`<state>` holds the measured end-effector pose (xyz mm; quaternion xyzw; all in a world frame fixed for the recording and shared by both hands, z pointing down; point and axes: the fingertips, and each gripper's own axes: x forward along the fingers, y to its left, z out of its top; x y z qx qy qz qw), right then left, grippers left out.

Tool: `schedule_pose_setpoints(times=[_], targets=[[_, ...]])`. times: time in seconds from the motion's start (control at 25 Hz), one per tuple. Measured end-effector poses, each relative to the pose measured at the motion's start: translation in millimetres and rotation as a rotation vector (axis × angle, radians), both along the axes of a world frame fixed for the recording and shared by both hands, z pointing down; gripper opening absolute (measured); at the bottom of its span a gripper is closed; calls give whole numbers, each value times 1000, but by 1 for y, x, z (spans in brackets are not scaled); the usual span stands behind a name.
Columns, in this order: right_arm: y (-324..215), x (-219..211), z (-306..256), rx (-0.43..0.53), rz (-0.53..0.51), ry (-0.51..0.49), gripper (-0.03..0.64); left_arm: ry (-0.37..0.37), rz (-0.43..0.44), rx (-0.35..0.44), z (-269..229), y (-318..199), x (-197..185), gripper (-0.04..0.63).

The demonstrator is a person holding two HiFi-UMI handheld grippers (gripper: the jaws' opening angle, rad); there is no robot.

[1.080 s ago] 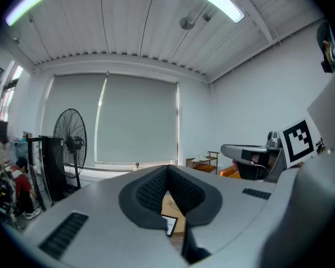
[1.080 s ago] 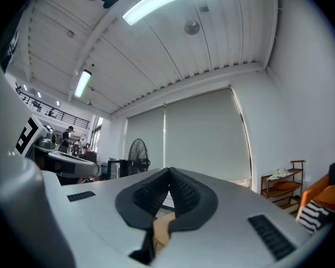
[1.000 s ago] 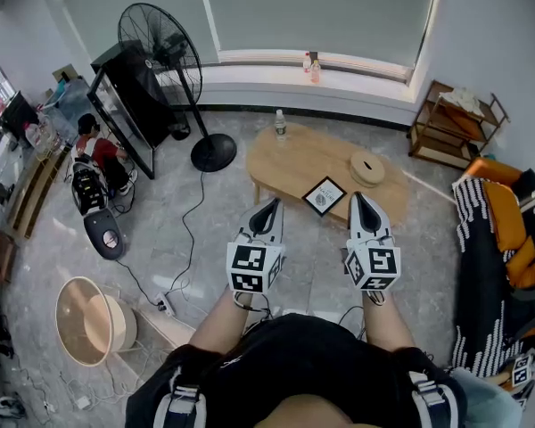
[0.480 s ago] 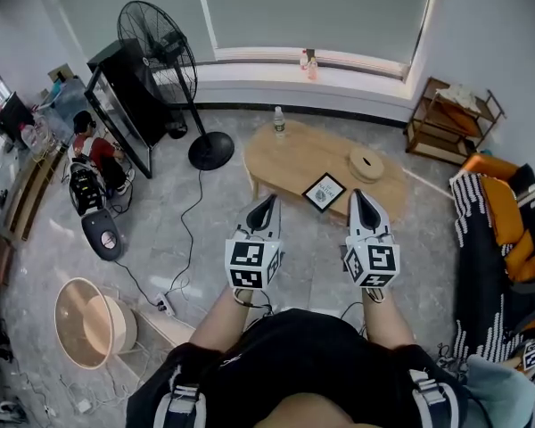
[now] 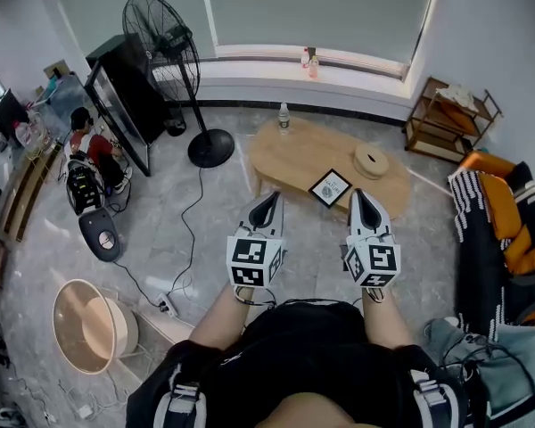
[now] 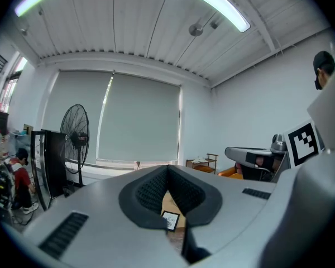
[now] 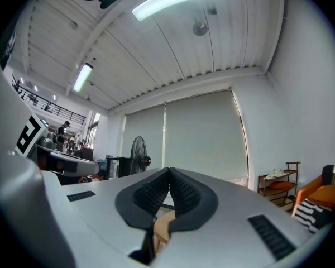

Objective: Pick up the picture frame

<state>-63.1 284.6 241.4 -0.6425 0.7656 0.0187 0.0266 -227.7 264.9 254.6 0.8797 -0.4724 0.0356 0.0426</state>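
Observation:
A black picture frame (image 5: 330, 188) with a white mat lies flat on the oval wooden coffee table (image 5: 294, 154), near its front edge. Through the left gripper's jaws, the picture frame (image 6: 170, 220) shows small and far off. My left gripper (image 5: 270, 201) is held level over the floor, short of the table's near edge, shut and empty. My right gripper (image 5: 360, 196) is beside it, just right of the frame and short of the table, also shut with nothing in it. In the right gripper view only the table's edge (image 7: 163, 226) shows below the shut jaws.
On the table stand a water bottle (image 5: 283, 117) and a round woven lid (image 5: 370, 162). A standing fan (image 5: 165, 47) and black rack (image 5: 125, 96) are at the left, a wooden shelf (image 5: 446, 119) and striped sofa (image 5: 495, 239) at the right. Cables (image 5: 189, 230) cross the floor.
Both grippers and my view have moved forward toward the coffee table, which now lies nearer the gripper tips. The jaws stayed shut.

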Motion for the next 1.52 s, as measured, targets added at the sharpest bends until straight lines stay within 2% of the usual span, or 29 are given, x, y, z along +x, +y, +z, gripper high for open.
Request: schedule_pose_setpoints(times=[0.2,0.36,0.68,0.96,1.36,1.52], targets=[[5,-29,9,-14,3,22,17,14,12,-5,10,4,-28,20],[-5,-37,7,-18,9,37,17,35,4,-11,13,-5,-45,20],[-53,-18,9,-3,10,44,17,17,-21,-23,17,-51,-36,20],[-146,44,35,-18,-29,-3,17,-37,-71,-40,36,-133,22,20],[-338,183,46,-71,-90,-32,17,-90,-118,-76,39,-312,165,20],[-403,234,49,-88,-118,-30,17,-91,-149,-100,43,-378,212,20]])
